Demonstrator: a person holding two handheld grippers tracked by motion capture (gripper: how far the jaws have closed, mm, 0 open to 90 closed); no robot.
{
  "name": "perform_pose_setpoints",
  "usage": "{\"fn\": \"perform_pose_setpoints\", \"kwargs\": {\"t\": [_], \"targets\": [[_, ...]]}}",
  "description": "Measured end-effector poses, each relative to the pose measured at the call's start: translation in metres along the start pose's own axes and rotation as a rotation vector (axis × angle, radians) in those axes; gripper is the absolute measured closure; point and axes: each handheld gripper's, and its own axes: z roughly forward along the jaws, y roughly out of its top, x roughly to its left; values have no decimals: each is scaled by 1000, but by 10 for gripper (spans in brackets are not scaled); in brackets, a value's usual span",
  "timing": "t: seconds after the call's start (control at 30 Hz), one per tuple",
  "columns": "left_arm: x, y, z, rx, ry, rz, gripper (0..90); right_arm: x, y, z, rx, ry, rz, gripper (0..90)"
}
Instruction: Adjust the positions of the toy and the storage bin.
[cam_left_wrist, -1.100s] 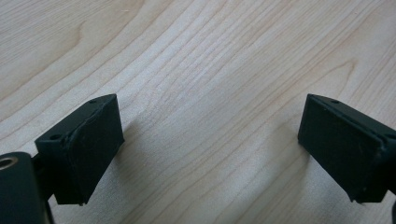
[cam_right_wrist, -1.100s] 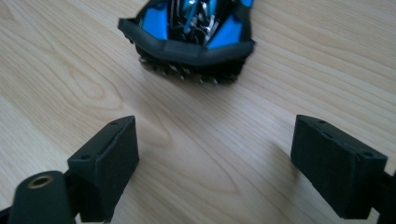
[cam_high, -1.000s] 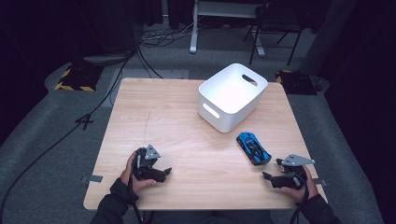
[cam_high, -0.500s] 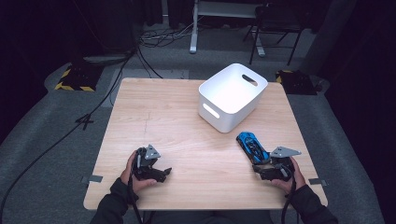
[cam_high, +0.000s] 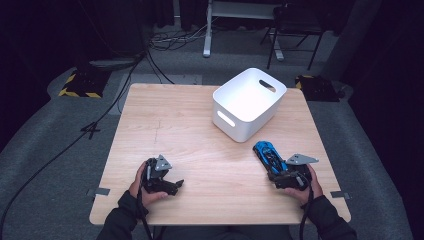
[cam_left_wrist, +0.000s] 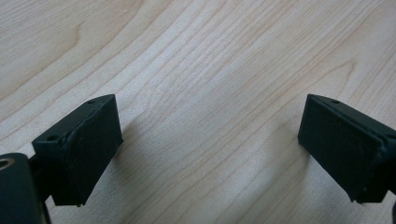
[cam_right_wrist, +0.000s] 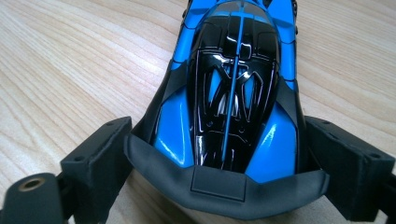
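The glossy blue and black plastic toy racing car (cam_right_wrist: 236, 88) lies on the pale wood-grain tabletop (cam_high: 200, 130) in the lower right of the high view, its length running diagonally toward the upper left of that frame, just short of the white rectangular plastic bin with cut-out handles (cam_high: 248, 102) that stands above it at right of centre. In the right gripper view the car's wide black tail wing sits at the bottom of the frame, and the right gripper (cam_right_wrist: 224, 175) has its two black jaws spread to either side of the car's rear, close against its flanks; whether the pads already touch the body I cannot tell, but they do not look pressed in. That straddling placement reads as a set-up for a grasp across the narrowest graspable part of the car, with the bin close by as a likely destination. In the high view the same gripper (cam_high: 286, 175) sits at the car's near end, held in the person's right hand. The left gripper (cam_left_wrist: 210, 154) rests low over bare wood in the lower left of the high view, jaws spread wide with nothing between them, apparently parked out of the way while the other hand works. No brand, label or readable writing shows on the car, the bin or the grippers.
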Motion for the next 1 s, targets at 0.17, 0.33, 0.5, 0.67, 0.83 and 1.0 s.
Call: {"fn": "perform_pose_setpoints", "kwargs": {"t": [0.17, 0.33, 0.5, 0.67, 0.83, 1.0], "targets": [[0, 0, 0, 0, 1, 0, 65, -2, 1, 2, 1, -13, 28, 113], [0, 0, 0, -1, 1, 0, 65, -2, 3, 3, 3, -15, 28, 115], [0, 0, 0, -1, 2, 0, 65, -2, 2, 2, -16, -1, 14, 204], [0, 0, 0, -2, 3, 0, 65, -3, 1, 1, -19, -4, 14, 216], [-1, 0, 0, -4, 6, -4, 66, -2, -1, -4, -26, -36, -8, 234], [-1, 0, 0, -3, 6, -1, 66, -11, -9, -12, -29, -24, -27, 246]]}}
